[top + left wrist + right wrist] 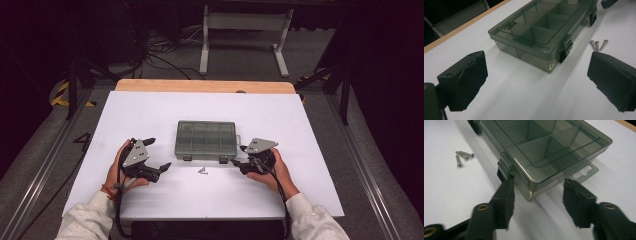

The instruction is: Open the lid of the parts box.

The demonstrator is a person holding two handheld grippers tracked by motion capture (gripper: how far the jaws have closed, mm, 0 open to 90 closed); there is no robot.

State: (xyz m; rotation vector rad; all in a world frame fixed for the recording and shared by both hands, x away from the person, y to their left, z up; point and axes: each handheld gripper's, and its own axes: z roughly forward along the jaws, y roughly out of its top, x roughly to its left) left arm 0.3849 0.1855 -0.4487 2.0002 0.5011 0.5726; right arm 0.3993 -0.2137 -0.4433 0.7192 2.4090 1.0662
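The right gripper [239,161] is sitting at the near right corner of the compartment box [206,137], held in the person's right hand [272,170]. In the right gripper view its two black jaws are straddling that corner: one fingertip [507,185] is touching the box just beside the right latch [504,168], while the other pad [574,192] is standing clear of the wall, just below the clear hang tab [584,172] that is sticking out from the box's end. The jaws are half closed and not yet pinching the box; nothing is being gripped.

The box itself is lying flat near the middle of the white table [150,115], its smoky transparent lid closed over the dividers, with two dark latches along the side facing the person. Just in front of it, between the two latches, three small screws [203,171] are lying together on the table surface; in the right gripper view they are resting to the left of the box [464,157].

The left gripper [160,153] is resting in the left hand [117,167] to the left of the box, apart from it. In the left gripper view its jaws are standing wide apart with nothing between them, and they are pointing toward the box's near left corner and the left latch [566,51], with the screws [597,45] beyond.
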